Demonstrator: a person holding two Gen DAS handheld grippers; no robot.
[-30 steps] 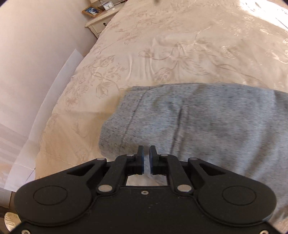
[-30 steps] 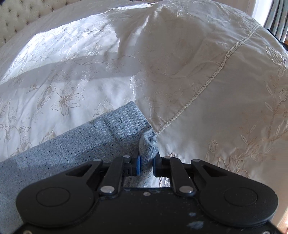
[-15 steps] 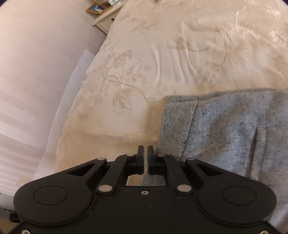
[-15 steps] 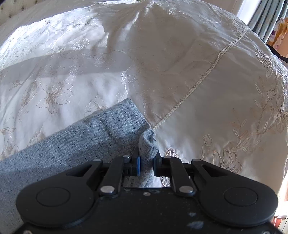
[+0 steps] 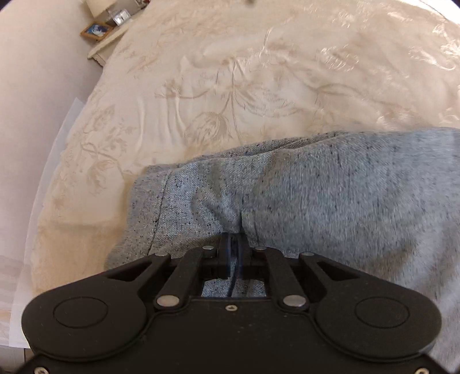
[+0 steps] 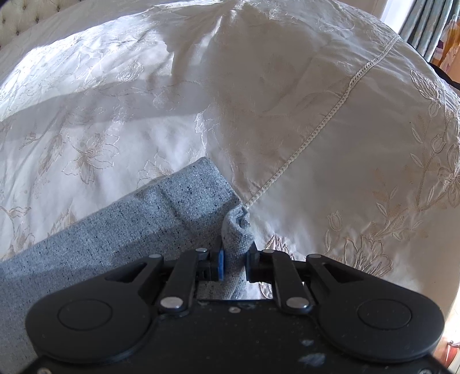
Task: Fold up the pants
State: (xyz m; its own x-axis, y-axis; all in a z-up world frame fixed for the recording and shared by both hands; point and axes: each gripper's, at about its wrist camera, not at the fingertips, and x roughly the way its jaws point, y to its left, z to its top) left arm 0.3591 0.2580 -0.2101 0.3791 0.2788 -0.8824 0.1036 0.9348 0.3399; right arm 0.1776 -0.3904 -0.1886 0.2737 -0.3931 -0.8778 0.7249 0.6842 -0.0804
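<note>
Speckled grey knit pants (image 5: 330, 195), embroidered satin bedspread (image 5: 258, 72)

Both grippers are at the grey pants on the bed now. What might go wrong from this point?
1. The right gripper pinches only a small bunched corner of the pants; it may slip out when lifted.
2. The left gripper looks nearly shut on a thin pleat, so its hold may be weak.

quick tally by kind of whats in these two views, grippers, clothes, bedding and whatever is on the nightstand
Grippers: 2, the left gripper and the right gripper, each shut on fabric
Grey pants: 1
Embroidered bedspread: 1
Nightstand: 1
Picture frame: 1
Small clock: 1
Total: 7
</note>
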